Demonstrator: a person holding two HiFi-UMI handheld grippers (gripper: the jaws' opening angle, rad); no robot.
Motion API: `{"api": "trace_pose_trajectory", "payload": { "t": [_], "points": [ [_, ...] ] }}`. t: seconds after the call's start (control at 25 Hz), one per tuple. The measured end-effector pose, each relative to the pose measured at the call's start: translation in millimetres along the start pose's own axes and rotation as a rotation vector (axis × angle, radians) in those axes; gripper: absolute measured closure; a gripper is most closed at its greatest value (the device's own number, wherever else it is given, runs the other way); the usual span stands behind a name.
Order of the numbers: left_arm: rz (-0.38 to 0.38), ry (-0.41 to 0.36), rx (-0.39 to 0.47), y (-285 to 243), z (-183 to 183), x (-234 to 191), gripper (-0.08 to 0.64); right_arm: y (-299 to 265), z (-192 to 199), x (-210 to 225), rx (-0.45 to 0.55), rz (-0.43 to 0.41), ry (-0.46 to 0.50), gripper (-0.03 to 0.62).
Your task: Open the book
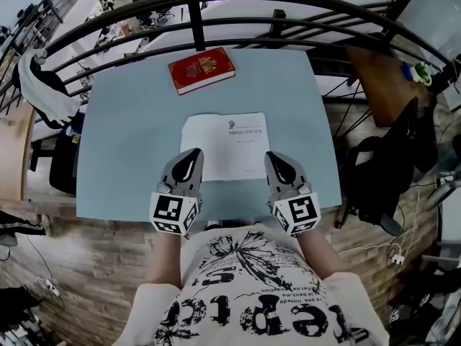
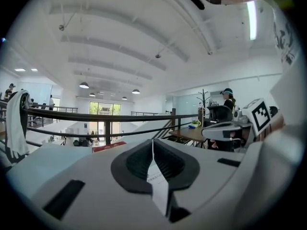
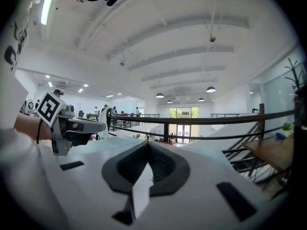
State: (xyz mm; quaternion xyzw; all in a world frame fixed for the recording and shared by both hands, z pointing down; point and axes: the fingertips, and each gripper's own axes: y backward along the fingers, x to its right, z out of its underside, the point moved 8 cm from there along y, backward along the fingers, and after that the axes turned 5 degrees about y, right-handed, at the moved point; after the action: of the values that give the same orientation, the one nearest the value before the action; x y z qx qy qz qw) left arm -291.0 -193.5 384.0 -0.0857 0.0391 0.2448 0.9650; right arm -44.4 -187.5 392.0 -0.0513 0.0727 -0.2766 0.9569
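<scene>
Evidently both grippers are clamped on paper: the left gripper (image 1: 192, 156) and the right gripper (image 1: 273, 158) each pinch a near corner of the white printed sheet (image 1: 227, 137) lying mid-table, with its thin edge visible between their closed jaws. I cannot tell whether it is a thin booklet's cover or a loose page. The red hardcover book (image 1: 202, 70) lies closed, well apart, at the far side of the light blue table (image 1: 122, 135). Lifting well probably means raising both corners evenly and swinging the leaf over without sideways tugging, which might crease or tear it.
</scene>
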Motion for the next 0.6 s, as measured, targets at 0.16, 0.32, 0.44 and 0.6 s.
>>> {"api": "trace_pose_trajectory", "payload": {
  "t": [0.16, 0.32, 0.44, 0.6],
  "points": [
    [0.026, -0.013, 0.024, -4.9, -9.0, 9.9, 0.535, 0.7, -5.1, 5.6, 0.019, 0.005, 0.013, 0.581],
    [0.044, -0.019, 0.034, -8.4, -13.5, 14.3, 0.535, -0.1, -8.5, 7.5, 0.027, 0.002, 0.03, 0.583],
    [0.049, -0.021, 0.04, -10.0, -15.9, 16.7, 0.535, -0.5, -10.3, 9.2, 0.03, 0.005, 0.036, 0.583],
    [0.054, -0.024, 0.041, -10.9, -16.7, 22.5, 0.535, 1.6, -10.3, 13.1, 0.035, 0.013, 0.033, 0.583]
  ]
}}
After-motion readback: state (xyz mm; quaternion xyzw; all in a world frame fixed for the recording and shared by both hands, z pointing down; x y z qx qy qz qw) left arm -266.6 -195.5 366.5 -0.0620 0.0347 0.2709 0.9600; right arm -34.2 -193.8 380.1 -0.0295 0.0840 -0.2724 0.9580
